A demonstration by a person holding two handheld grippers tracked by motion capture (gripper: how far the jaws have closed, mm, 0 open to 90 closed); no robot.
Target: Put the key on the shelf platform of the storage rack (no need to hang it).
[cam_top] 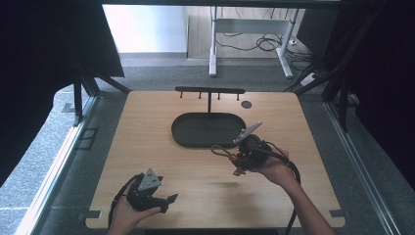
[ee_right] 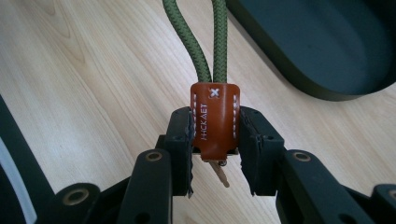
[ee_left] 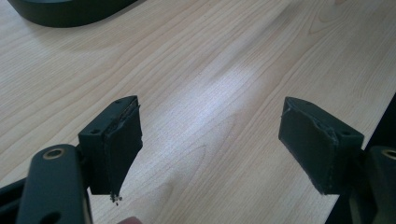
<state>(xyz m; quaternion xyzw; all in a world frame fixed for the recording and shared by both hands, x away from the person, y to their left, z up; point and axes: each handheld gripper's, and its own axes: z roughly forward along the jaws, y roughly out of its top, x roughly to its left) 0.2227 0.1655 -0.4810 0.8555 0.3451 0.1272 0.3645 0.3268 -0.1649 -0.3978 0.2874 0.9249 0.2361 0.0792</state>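
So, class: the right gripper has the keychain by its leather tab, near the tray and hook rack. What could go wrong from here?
1. The right gripper pinches only the brown leather tab, so it could slip out.
2. The green cord loop hangs free and may swing, perhaps missing a peg on the hook rack.
3. The loop could catch on the rim of the dark tray close by.

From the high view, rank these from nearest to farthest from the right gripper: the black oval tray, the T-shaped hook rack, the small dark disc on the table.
Measured from the right gripper, shut on the leather key fob:
1. Black oval tray, just beyond the gripper, at mid-table.
2. Small dark disc, past the tray's right end.
3. T-shaped hook rack, along the far edge; only slightly farther than the disc.
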